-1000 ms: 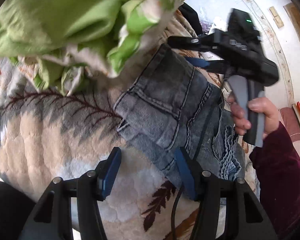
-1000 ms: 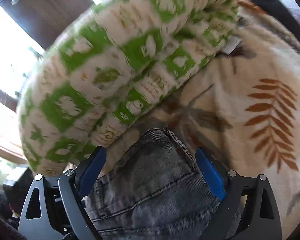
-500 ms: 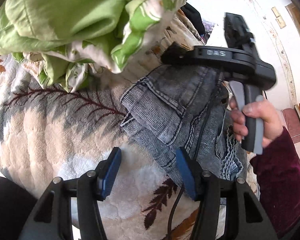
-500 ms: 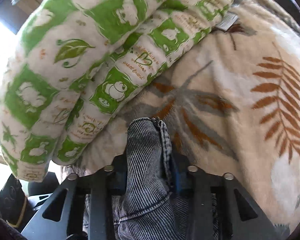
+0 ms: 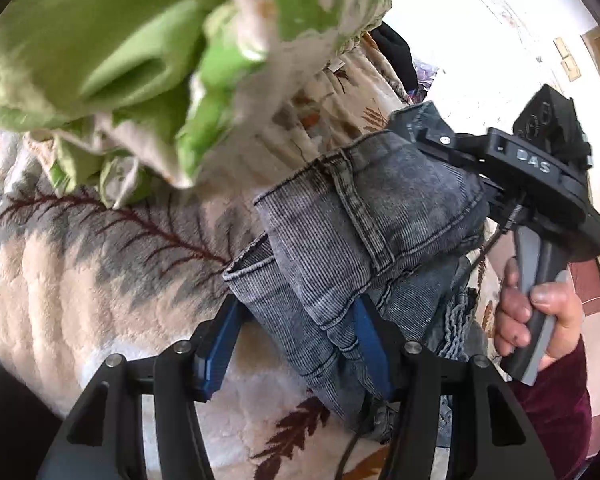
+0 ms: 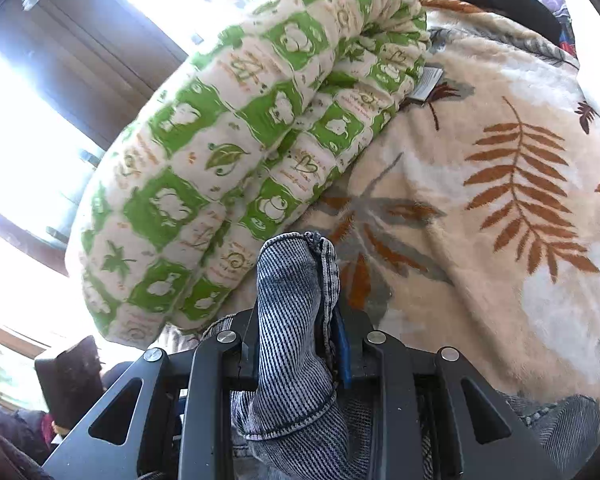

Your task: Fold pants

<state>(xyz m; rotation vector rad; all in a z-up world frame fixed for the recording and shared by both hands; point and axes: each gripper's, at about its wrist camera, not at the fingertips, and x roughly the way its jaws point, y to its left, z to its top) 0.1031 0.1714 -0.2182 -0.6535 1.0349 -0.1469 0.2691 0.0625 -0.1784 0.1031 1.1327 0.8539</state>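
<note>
The right gripper [image 6: 296,344] has just been closing and now pinches a bunched corner of the grey denim pants [image 5: 364,232], the fabric squeezed between its pads. The left gripper [image 5: 296,344] is spread about halfway, denim lying between its jaws — not visibly pressed. The pants rest crumpled on a leaf-patterned blanket [image 5: 100,264], beside a green quilt [image 6: 236,148]. Denim looks thick, fairly heavy and limp; hems and seams probably offer the firmest hold.

The pants [image 5: 340,240] are washed grey-blue denim with fine ribbing. The blanket [image 6: 480,240] is cream with rust-orange and grey fern leaves, and the quilt [image 6: 240,160] shows green-and-cream squares.
</note>
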